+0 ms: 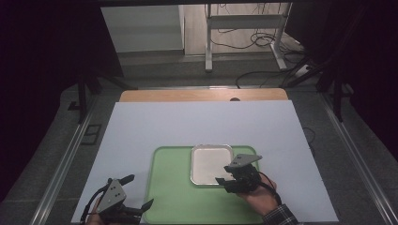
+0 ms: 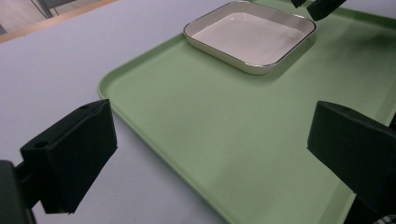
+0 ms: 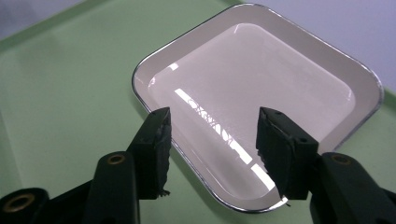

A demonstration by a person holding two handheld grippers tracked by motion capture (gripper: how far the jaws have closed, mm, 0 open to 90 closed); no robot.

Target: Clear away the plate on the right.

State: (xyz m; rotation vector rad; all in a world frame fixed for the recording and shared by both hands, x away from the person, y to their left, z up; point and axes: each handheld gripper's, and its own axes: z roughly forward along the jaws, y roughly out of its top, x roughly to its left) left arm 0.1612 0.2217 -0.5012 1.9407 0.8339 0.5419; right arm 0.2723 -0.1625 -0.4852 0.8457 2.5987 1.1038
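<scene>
A square white dish (image 1: 211,164) with a shiny rim sits on the right half of a light green tray (image 1: 171,197). My right gripper (image 1: 224,174) hovers at the dish's near right corner. In the right gripper view its jaws stand open (image 3: 212,126) astride the dish's (image 3: 261,70) near rim, with the pads clear of it. My left gripper (image 1: 138,191) rests at the tray's near left corner. It is wide open (image 2: 210,135) and holds nothing, and it faces across the tray (image 2: 187,116) toward the dish (image 2: 252,37).
A white sheet (image 1: 187,122) covers the table, with a strip of wooden tabletop (image 1: 202,95) showing along the far edge. A metal frame and cables (image 1: 244,47) stand on the floor beyond. Dark floor lies on both sides.
</scene>
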